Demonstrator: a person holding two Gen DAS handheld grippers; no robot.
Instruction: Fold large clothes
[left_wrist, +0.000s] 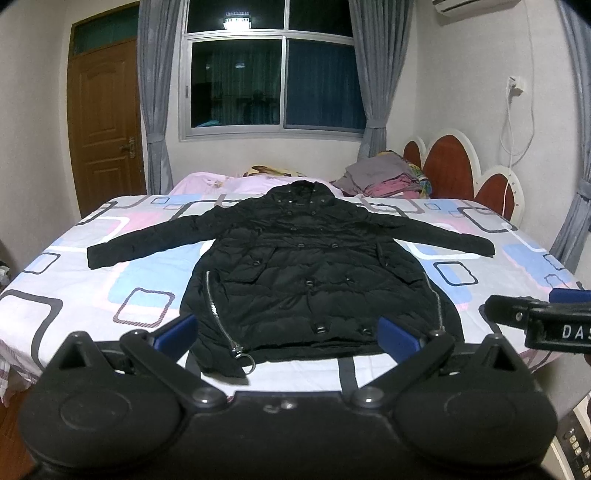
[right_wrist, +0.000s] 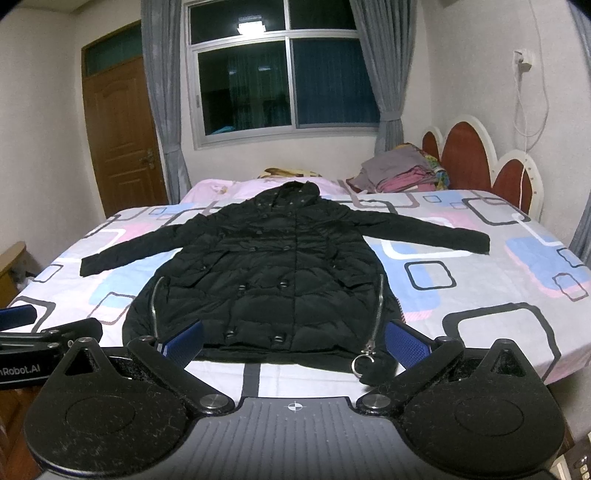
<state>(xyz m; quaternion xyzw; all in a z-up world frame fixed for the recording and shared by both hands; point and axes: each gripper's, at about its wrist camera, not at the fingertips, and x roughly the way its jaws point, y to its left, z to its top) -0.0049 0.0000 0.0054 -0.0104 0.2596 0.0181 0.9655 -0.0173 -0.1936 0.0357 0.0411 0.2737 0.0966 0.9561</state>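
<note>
The hooded puffer coat (left_wrist: 310, 273) is black with silver side zippers (left_wrist: 214, 306). The bedsheet (left_wrist: 92, 280) under it is white, patterned with blue, pink and grey rounded squares. Behind the coat: a pink quilt (left_wrist: 229, 182), grey curtains (left_wrist: 157, 92), a brown wooden door (left_wrist: 105, 125) and a reddish-brown, white-edged headboard (left_wrist: 448, 166). The gripper pads (right_wrist: 406, 345) are blue.

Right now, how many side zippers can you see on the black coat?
2. One zipper runs down the black coat on its left edge, the other zipper down its right edge, both ending near the hem. Others may be hidden.
</note>
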